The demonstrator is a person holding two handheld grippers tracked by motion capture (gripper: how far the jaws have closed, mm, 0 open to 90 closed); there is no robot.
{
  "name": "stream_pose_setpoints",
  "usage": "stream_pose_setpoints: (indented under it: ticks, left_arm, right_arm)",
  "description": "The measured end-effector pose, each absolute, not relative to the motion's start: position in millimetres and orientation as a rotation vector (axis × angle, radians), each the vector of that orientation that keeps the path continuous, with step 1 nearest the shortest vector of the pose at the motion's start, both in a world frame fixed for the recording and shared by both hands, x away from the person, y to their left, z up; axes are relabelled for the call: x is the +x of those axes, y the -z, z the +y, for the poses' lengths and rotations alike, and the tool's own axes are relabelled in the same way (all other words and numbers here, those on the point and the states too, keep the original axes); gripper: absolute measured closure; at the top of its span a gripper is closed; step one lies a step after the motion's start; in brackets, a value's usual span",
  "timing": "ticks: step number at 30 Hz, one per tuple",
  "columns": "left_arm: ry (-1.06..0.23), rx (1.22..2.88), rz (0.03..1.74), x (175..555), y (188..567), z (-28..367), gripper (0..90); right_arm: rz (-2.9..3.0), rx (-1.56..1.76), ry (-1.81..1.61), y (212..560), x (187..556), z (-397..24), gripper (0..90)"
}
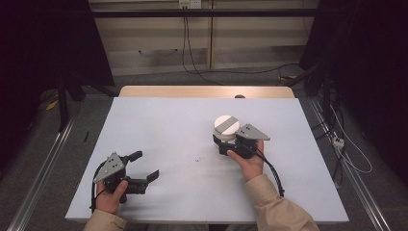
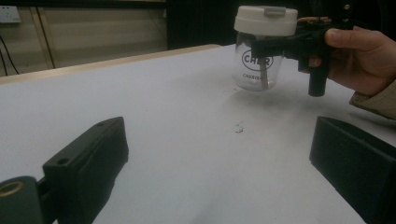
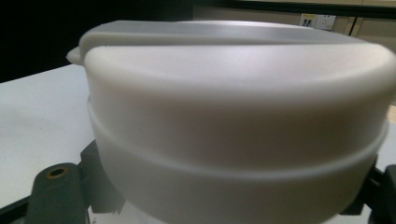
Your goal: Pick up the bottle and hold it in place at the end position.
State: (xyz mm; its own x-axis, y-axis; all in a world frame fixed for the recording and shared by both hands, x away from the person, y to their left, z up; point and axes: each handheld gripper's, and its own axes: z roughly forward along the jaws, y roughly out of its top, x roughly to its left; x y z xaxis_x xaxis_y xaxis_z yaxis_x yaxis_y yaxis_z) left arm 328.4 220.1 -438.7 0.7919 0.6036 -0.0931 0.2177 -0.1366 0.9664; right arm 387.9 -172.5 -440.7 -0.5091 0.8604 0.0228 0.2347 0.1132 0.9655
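A clear jar (image 1: 226, 126) with a white lid and a grey flap stands right of the table's middle. It carries a dark printed logo (image 2: 258, 59). My right gripper (image 1: 225, 139) is shut on the jar just under the lid, one black finger (image 2: 275, 44) crossing the glass. In the right gripper view the lid (image 3: 233, 93) looms close, with a finger (image 3: 56, 191) low at either side. Whether the jar rests on the table or hangs just above it I cannot tell. My left gripper (image 1: 145, 165) lies at the near left, open, with nothing between its fingers (image 2: 88, 158).
The white table top (image 1: 168, 125) has a wooden strip (image 1: 207, 91) along its far edge. A small dark speck (image 1: 197, 159) lies between the two grippers. Cables and a power strip (image 1: 338, 141) lie on the floor to the right.
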Motion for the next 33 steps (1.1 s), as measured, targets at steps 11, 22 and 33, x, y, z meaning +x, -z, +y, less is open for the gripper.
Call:
stream_pose_setpoints:
  ticks: [11,22,33]
  left_arm:
    - [-0.372,1.686,0.644,328.2,437.9,221.0,4.0]
    - [-0.365,1.686,0.638,330.7,438.6,219.7,4.0]
    - [-0.366,1.682,0.635,327.6,438.4,221.1,4.0]
  right_arm:
    - [1.842,1.059,-1.420,441.0,395.5,-164.5,18.4]
    - [1.844,1.070,-1.425,440.5,404.4,-160.4,18.4]
    - [1.851,1.088,-1.421,443.3,416.1,-155.5,18.4]
